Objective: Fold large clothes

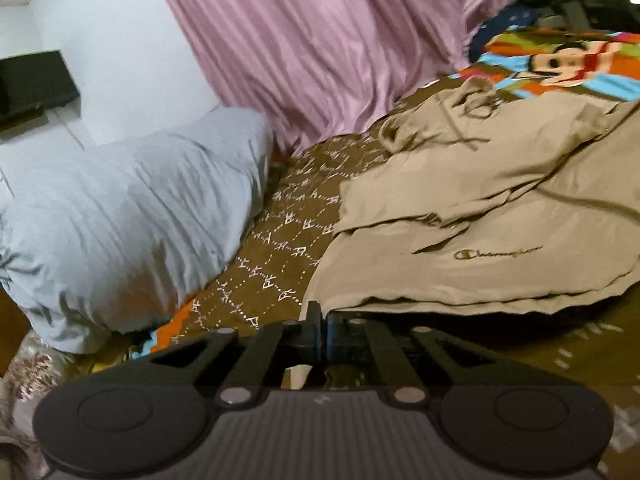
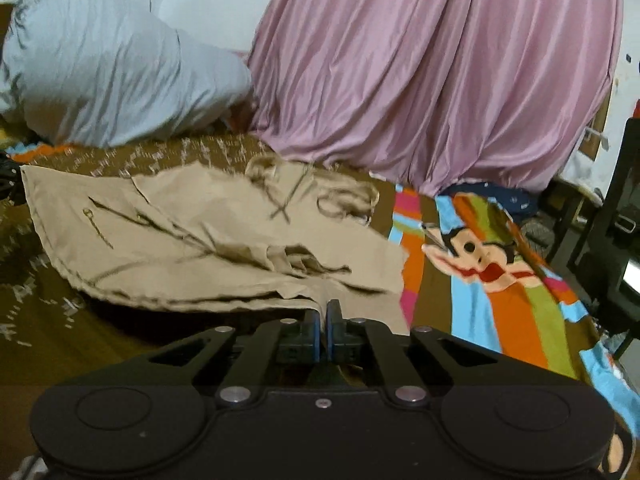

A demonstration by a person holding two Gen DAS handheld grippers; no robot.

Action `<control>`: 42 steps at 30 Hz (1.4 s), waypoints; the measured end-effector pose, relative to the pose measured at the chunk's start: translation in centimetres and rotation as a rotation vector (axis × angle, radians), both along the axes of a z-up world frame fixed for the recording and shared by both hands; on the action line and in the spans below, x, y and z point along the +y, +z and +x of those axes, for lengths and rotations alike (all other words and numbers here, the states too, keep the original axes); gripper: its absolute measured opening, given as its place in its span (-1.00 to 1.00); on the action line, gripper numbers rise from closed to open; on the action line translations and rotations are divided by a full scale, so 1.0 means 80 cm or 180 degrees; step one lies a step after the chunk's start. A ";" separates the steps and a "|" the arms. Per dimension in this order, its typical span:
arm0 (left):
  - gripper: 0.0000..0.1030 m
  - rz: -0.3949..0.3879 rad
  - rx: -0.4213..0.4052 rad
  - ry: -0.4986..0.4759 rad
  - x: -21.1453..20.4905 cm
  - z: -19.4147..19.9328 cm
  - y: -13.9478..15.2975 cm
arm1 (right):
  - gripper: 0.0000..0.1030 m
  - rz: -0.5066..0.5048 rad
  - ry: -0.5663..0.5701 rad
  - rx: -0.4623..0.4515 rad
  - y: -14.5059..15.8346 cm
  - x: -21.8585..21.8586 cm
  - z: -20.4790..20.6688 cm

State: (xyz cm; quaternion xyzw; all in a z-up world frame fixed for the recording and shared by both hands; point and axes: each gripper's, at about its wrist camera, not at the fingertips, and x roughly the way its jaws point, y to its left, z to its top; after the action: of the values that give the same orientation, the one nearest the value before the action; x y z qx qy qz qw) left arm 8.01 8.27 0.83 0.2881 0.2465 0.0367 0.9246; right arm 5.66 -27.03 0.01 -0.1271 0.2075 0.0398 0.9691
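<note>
A tan hoodie (image 1: 480,184) with a small chest logo lies spread on a brown patterned bed cover (image 1: 280,248), its hood and drawstrings (image 1: 472,100) at the far end. My left gripper (image 1: 323,314) is shut on the near left corner of the hem, which hangs raised with a dark shadow under it. In the right wrist view the same hoodie (image 2: 208,248) runs off to the left, and my right gripper (image 2: 323,308) is shut on a pinch of its near edge, the cloth drawn down between the blue pads.
A pale grey pillow (image 1: 132,208) lies left of the hoodie, and a pink curtain (image 1: 320,40) hangs behind the bed. A striped cartoon blanket (image 2: 500,280) covers the right side. Black furniture (image 2: 616,208) stands beyond the bed's right edge.
</note>
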 end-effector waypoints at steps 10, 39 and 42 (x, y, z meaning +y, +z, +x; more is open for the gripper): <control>-0.97 -0.0344 0.0697 -0.0216 0.017 -0.169 0.055 | -0.97 0.0040 0.0498 0.0650 0.082 -0.013 -0.158; 0.89 -0.0697 0.0806 -0.0012 0.030 0.092 0.084 | 0.91 0.0541 0.0265 0.0692 0.102 -0.112 0.048; 0.89 -0.0614 0.0638 -0.0045 -0.004 0.190 0.066 | 0.91 0.0619 -0.0028 0.0582 0.070 -0.122 0.142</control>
State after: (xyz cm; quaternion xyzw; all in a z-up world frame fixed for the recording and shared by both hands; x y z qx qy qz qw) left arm 23.21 7.91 6.09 0.2018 0.3381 -0.0227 0.9190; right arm 17.00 -36.78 5.64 -0.0275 0.2906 0.0669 0.9541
